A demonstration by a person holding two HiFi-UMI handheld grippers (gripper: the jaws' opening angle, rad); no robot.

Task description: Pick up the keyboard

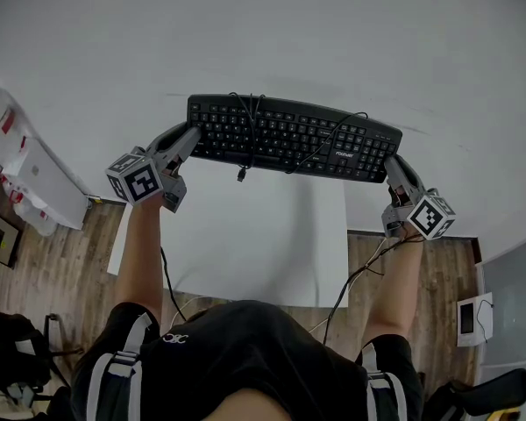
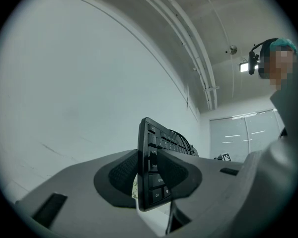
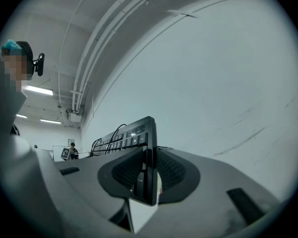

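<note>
A black keyboard [image 1: 289, 137] with its cable looped over the keys hangs in front of a white wall, held by both ends. My left gripper [image 1: 191, 136] is shut on the keyboard's left end, and in the left gripper view the keyboard [image 2: 150, 165] stands edge-on between the two pads. At the other end my right gripper [image 1: 392, 163] is shut on the right edge; the right gripper view has the keyboard [image 3: 145, 152] clamped upright between its pads. The cable plug [image 1: 242, 175] dangles below the front edge.
A white tabletop [image 1: 254, 235] lies below the keyboard, with wooden floor [image 1: 61, 270] on either side. White bags and boxes [image 1: 31, 178] sit at the left. A small device [image 1: 467, 318] lies on the floor at the right. Cables [image 1: 342, 292] trail under the table.
</note>
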